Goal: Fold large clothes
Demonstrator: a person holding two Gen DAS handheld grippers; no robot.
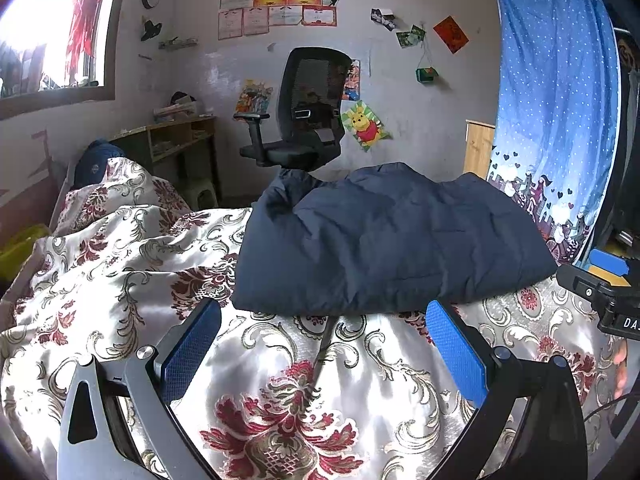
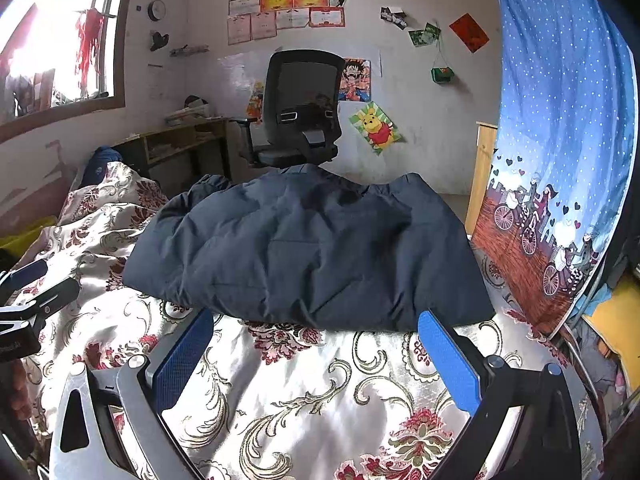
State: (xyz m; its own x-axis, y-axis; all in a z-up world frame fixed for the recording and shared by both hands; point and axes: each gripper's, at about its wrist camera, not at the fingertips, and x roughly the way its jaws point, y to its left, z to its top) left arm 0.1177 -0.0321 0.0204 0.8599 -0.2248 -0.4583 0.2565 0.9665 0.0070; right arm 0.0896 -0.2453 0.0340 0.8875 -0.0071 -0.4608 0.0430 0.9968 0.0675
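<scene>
A dark navy padded jacket [image 1: 392,240] lies folded into a thick bundle on the floral bedspread [image 1: 280,380]; it also shows in the right wrist view [image 2: 308,248]. My left gripper [image 1: 324,312] is open and empty, its blue pads [image 1: 192,344] just short of the jacket's near edge. My right gripper [image 2: 316,320] is open and empty, its fingertips level with the jacket's near edge. The right gripper's body shows at the right edge of the left wrist view [image 1: 604,288], and the left gripper's at the left edge of the right wrist view [image 2: 36,300].
A black office chair [image 1: 304,116] stands behind the bed by the wall. A wooden shelf desk [image 1: 176,144] is at the back left. A blue patterned curtain [image 1: 560,120] hangs along the right side. Rumpled bedding and a pillow [image 1: 120,192] lie to the left.
</scene>
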